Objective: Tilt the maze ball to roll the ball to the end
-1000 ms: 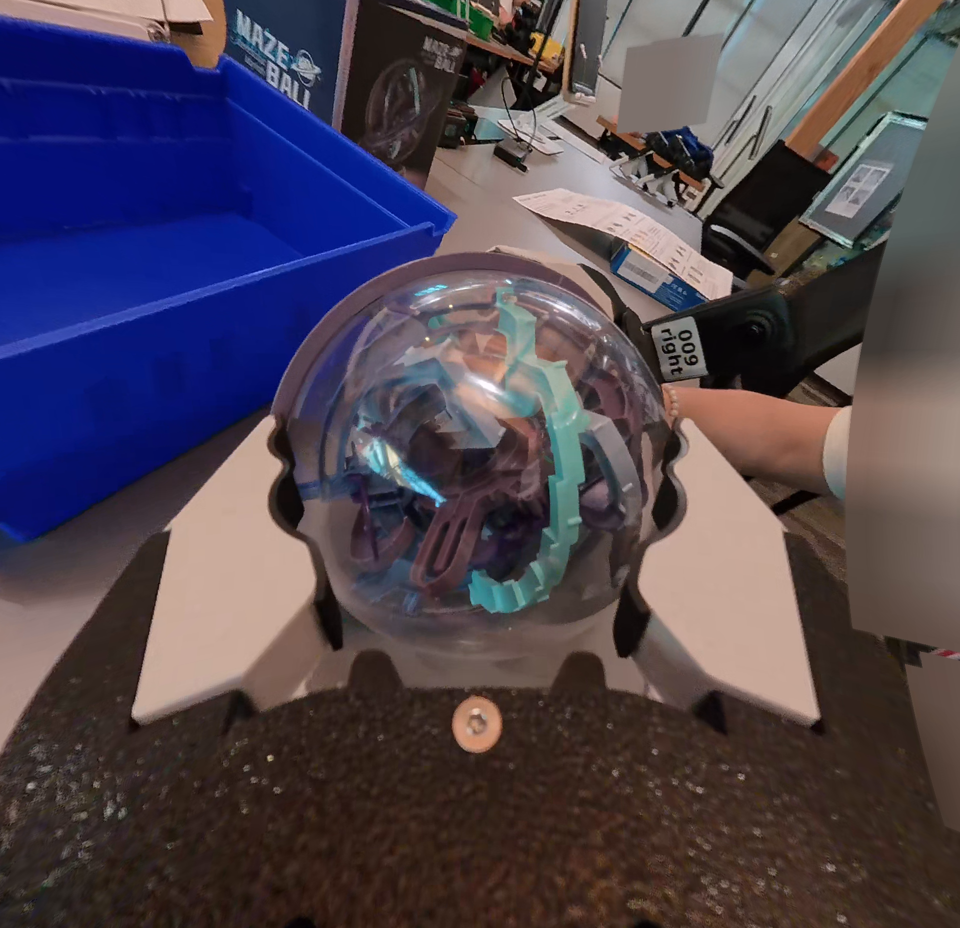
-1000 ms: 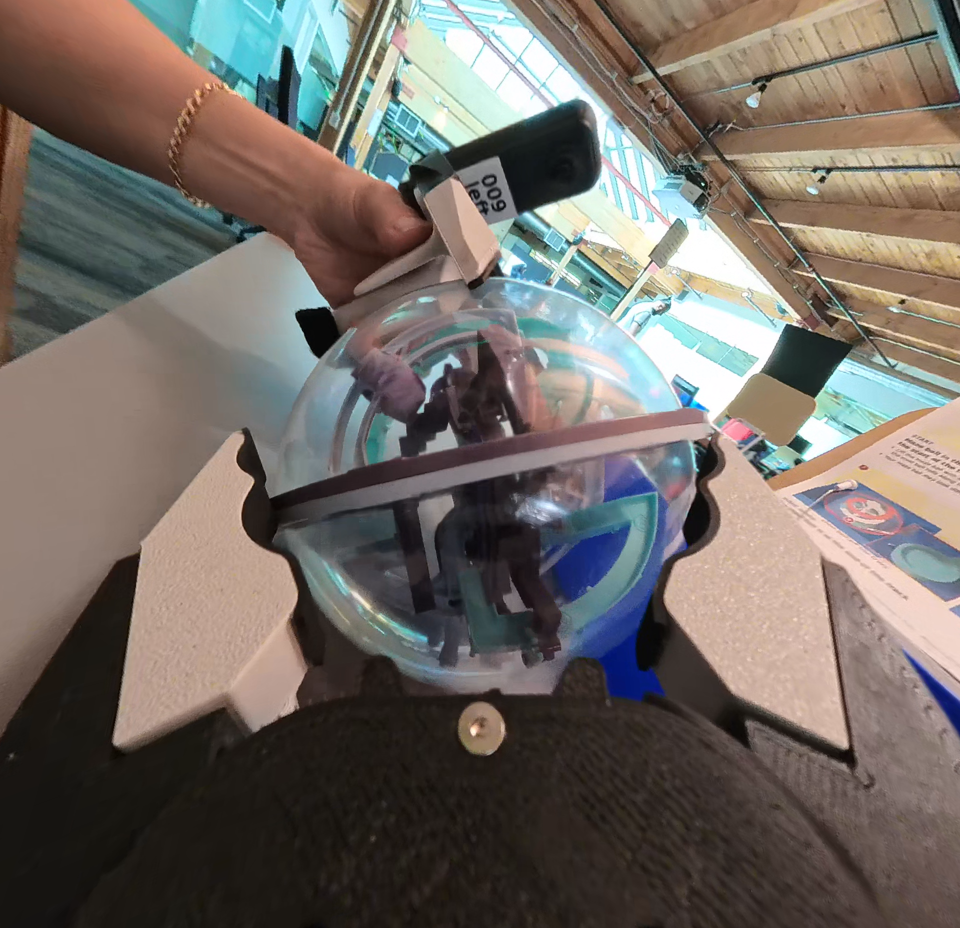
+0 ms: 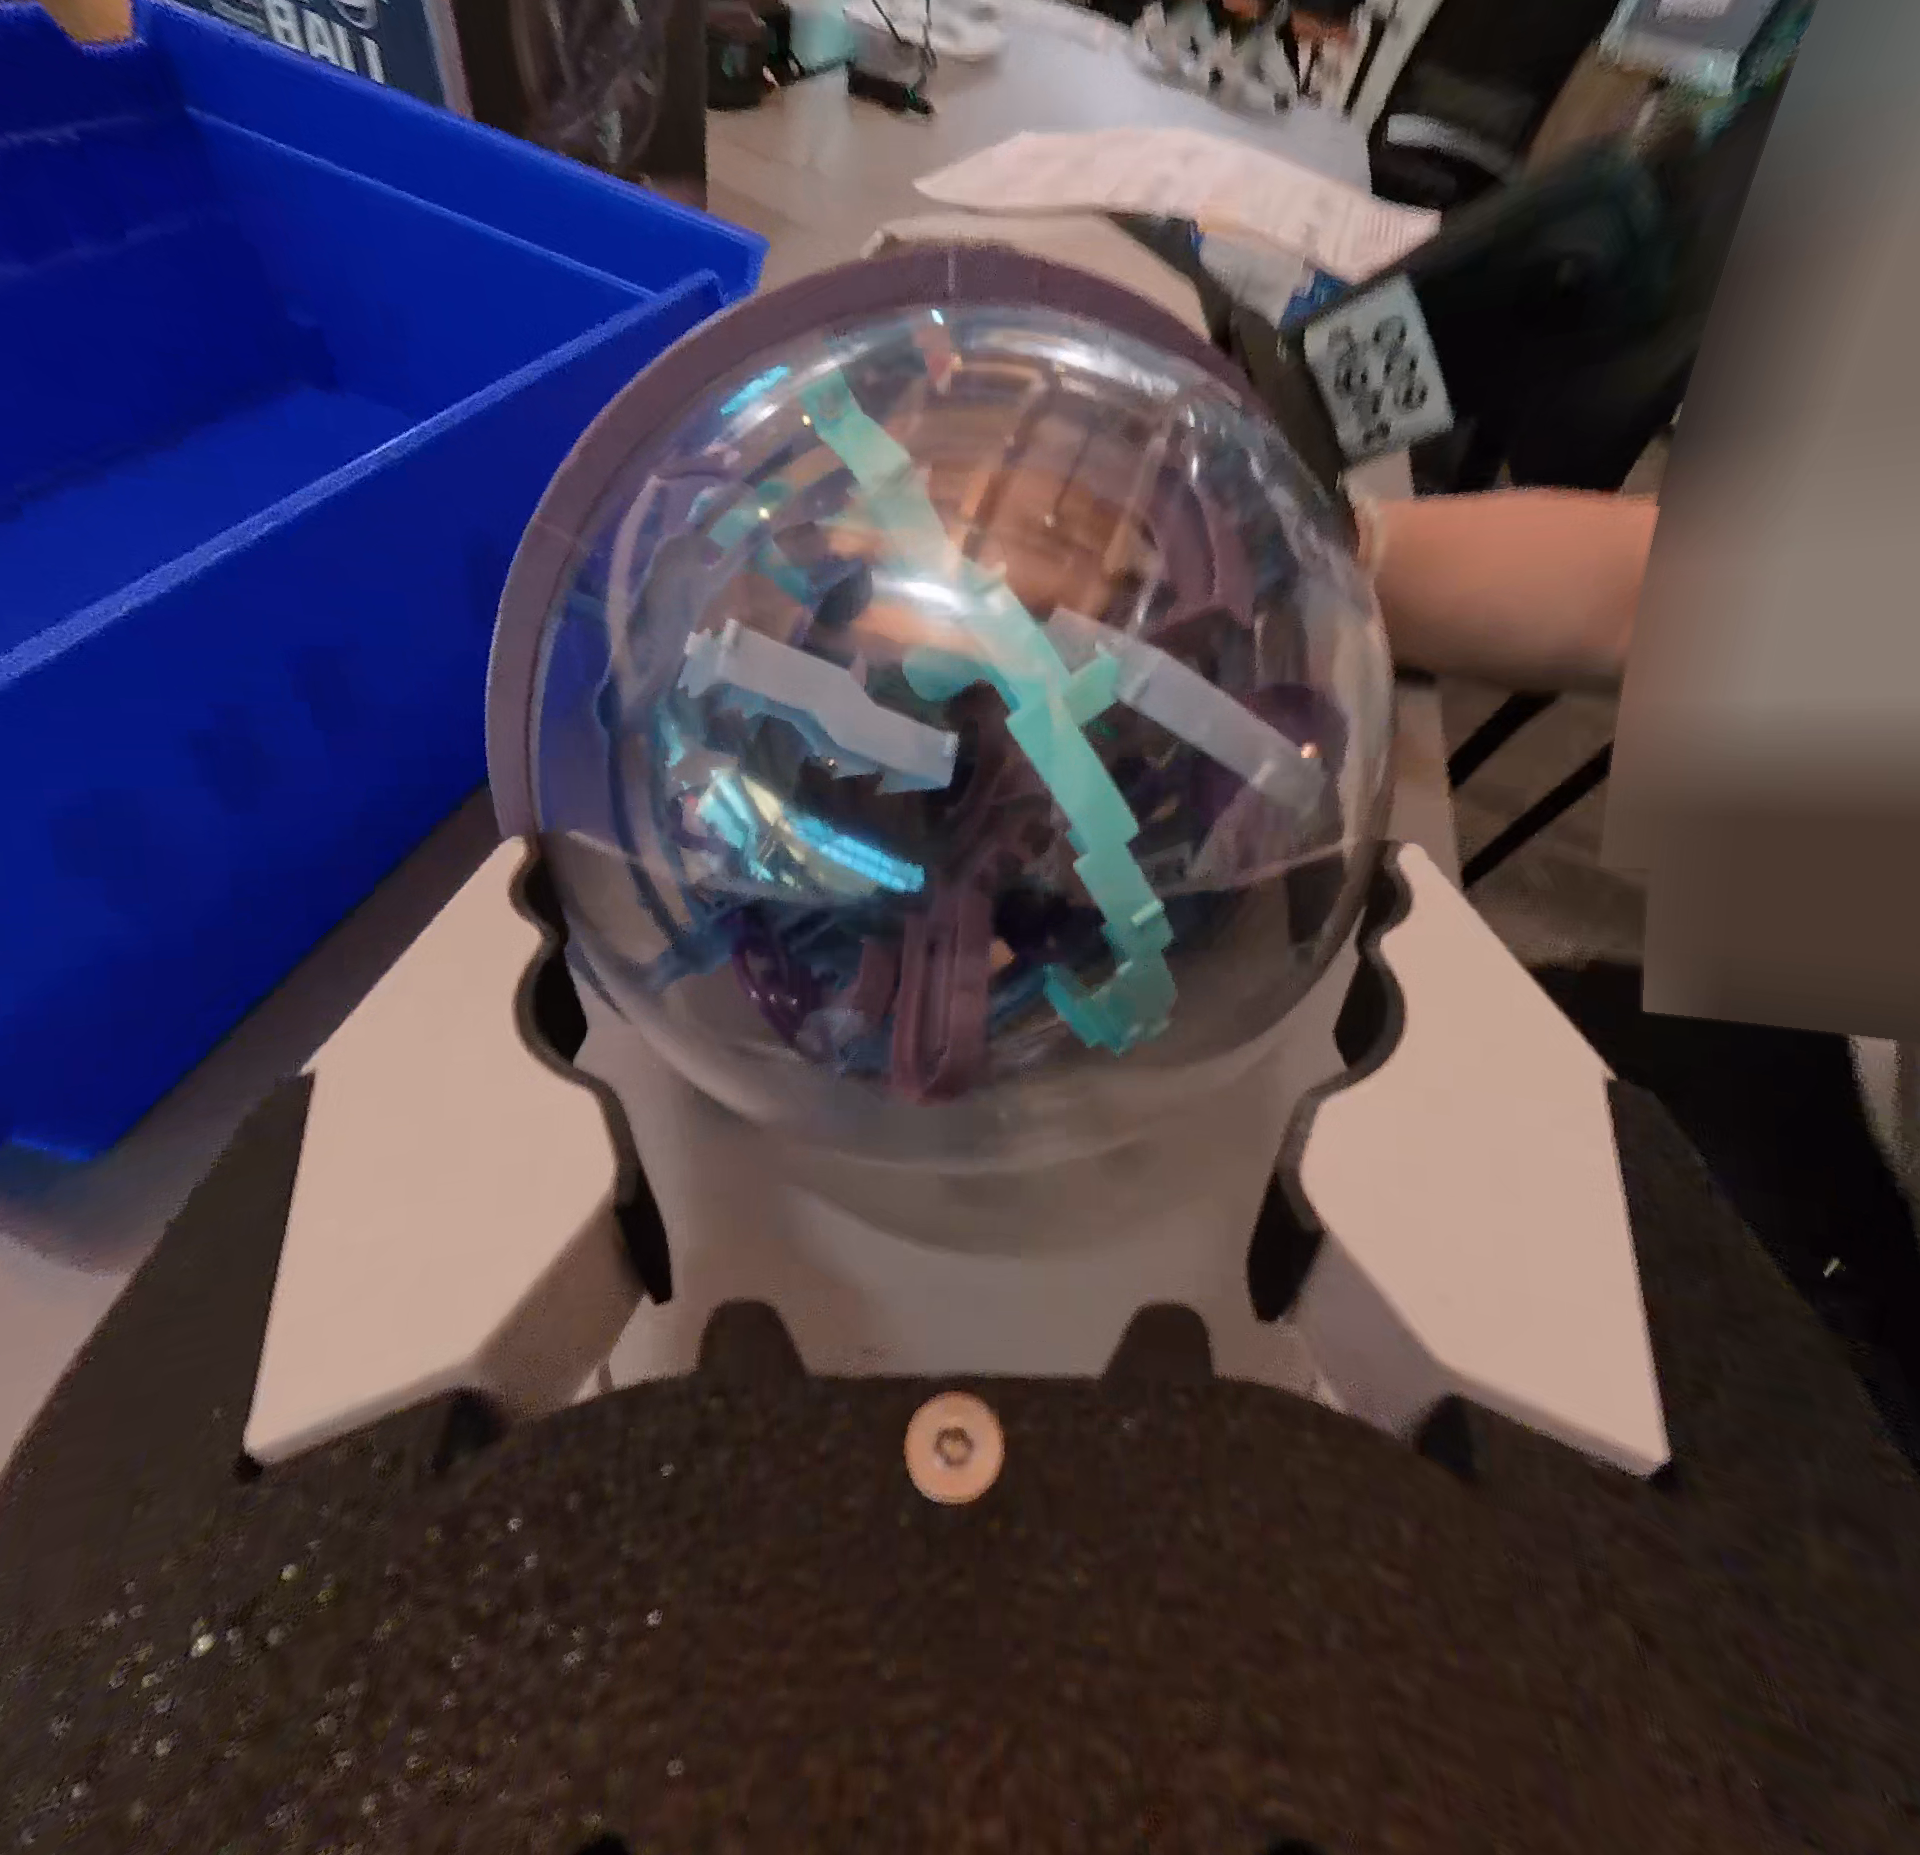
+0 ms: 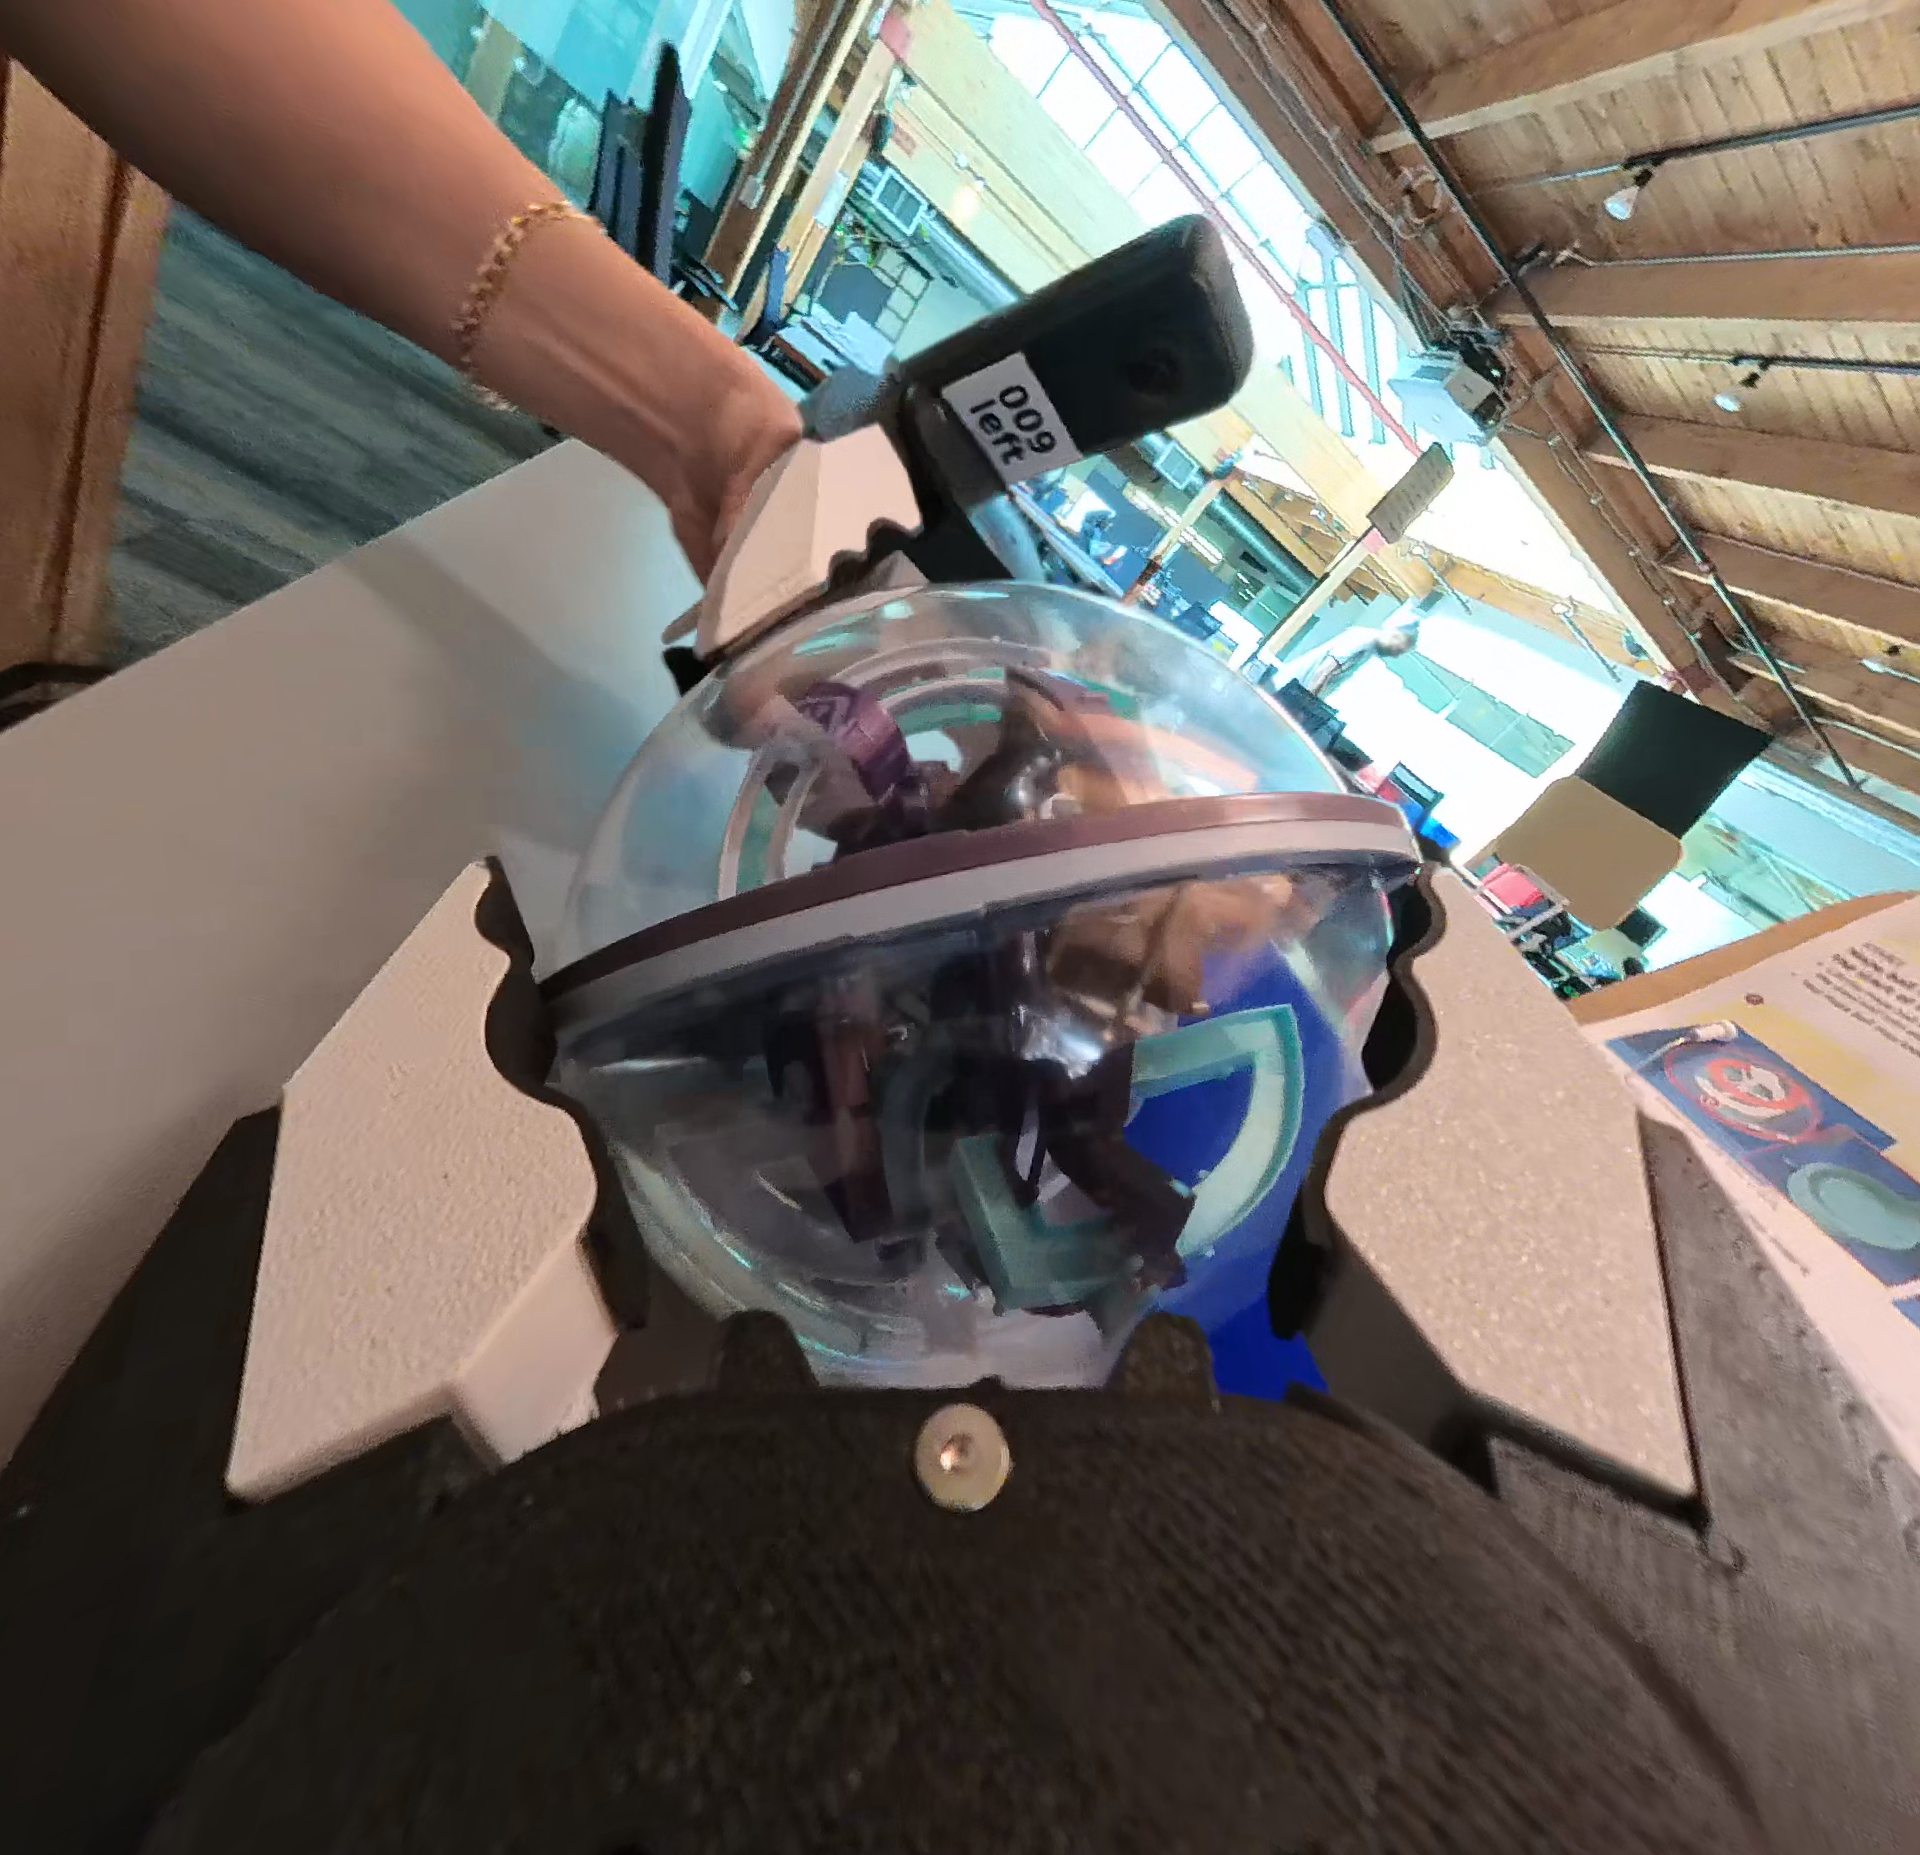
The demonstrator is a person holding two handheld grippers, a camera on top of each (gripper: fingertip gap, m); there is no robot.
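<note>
**Both jaws clamped on the maze ball, held off the counter**

Your left gripper point(image 3: 961, 974) has its jaws closed on the maze ball point(image 3: 945, 704), the white fingers point(image 3: 416, 1161) pressing its lower flanks. Your right gripper point(image 4: 961, 1057) grips the same ball point(image 4: 977, 974) from the other side, jaws set just under the purple-and-grey seam band, which runs tilted across the sphere. The ball hangs between the two grippers, above the counter point(image 3: 821, 195).

Inside the clear shell you can see teal, grey and purple tracks crossing each other, but glare and reflections cover much of them, and the small rolling ball cannot be picked out in either view. The underside of the sphere is hidden behind each gripper's black body.

In the left wrist view, motion blur softens everything behind the ball. A blue bin point(image 3: 260, 579) sits to the left, cut off by the frame edge. A forearm point(image 3: 1507, 590) shows at right, its hand hidden behind the ball. From the right wrist view, a printed sheet point(image 4: 1766, 1099) lies at the right edge, partly cropped.
</note>
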